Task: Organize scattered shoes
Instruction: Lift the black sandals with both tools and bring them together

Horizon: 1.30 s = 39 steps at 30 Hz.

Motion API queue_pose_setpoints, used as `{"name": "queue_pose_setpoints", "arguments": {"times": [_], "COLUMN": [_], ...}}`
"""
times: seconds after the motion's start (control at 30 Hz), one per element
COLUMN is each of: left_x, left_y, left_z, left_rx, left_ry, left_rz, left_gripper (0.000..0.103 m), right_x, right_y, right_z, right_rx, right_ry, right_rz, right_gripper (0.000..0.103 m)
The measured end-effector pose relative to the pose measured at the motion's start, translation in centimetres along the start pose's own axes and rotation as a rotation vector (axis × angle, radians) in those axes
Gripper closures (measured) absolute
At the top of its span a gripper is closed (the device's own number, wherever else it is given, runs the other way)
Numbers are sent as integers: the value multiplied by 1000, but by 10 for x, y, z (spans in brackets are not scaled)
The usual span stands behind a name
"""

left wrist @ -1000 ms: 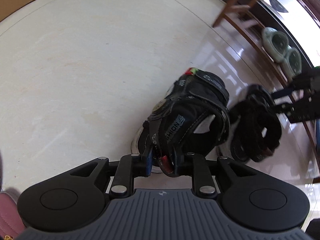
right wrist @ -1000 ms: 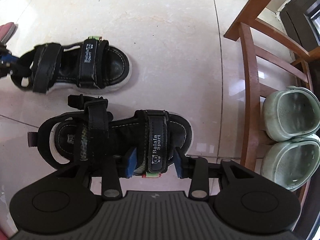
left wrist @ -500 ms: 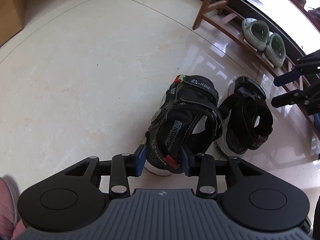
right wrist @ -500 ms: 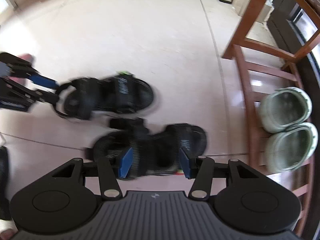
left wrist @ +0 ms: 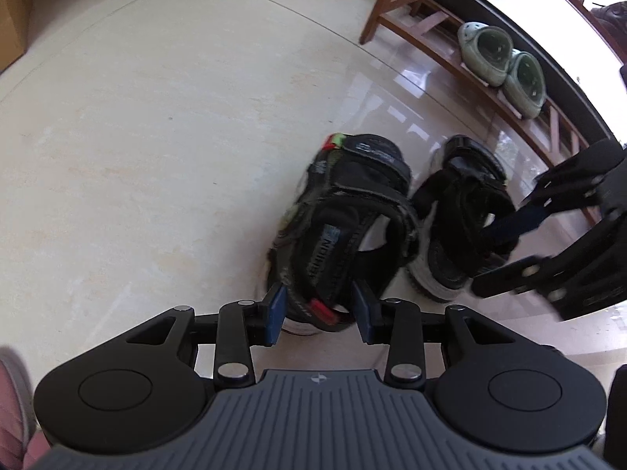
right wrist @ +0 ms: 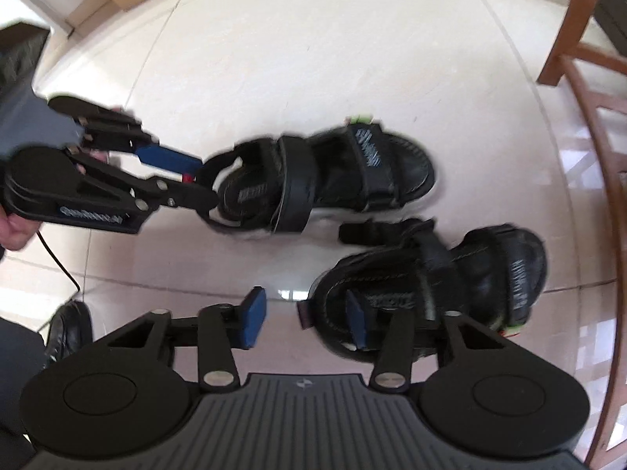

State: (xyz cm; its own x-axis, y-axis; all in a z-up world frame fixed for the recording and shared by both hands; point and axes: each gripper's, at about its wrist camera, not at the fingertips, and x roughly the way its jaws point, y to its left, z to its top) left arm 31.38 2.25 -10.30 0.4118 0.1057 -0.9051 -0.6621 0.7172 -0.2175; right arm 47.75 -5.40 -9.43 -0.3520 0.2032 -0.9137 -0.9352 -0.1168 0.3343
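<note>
Two black sandals side by side on floor, just short of wooden rack. Green clogs already on rack.

Left gripper spread wide around near sandal's heel, no squeeze visible. Right gripper wide open, one finger inside other sandal's heel loop.

Paired, yes; racked, not quite.

Daylight is bright and even; glare patches reflect off the glossy floor near the wooden rack. Fisheye distortion bends edges. Motion blur softens both sandals.
</note>
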Motion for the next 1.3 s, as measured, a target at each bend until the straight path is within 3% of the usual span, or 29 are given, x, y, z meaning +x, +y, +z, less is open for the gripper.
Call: {"name": "queue_pose_setpoints", "arguments": {"times": [0.17,0.37,0.6,0.87,0.97,1.3], "left_x": [3,6,-6,-12,2,37], "left_y": [-7,-15,-13,-10,-14,-11], "left_z": [-2,-5,-3,18,29,35], "left_rx": [5,-9,3,86,141,208], "left_ry": [16,53,56,-7,-5,27], "left_rz": [-11,-79,-53,9,19,48], "left_gripper": [63,62,60,52,52,53], "right_x": [-1,-6,-26,-61,-55,-19], "right_y": [5,6,7,-23,-37,-56], "right_z": [-15,-34,-41,-55,-63,-71], "right_rx": [-5,16,73,241,314,410], "right_ry": [33,47,-41,-159,-161,-169], "right_rz": [8,19,-7,-119,-161,-139], "right_gripper": [60,60,60,56,54,54]}}
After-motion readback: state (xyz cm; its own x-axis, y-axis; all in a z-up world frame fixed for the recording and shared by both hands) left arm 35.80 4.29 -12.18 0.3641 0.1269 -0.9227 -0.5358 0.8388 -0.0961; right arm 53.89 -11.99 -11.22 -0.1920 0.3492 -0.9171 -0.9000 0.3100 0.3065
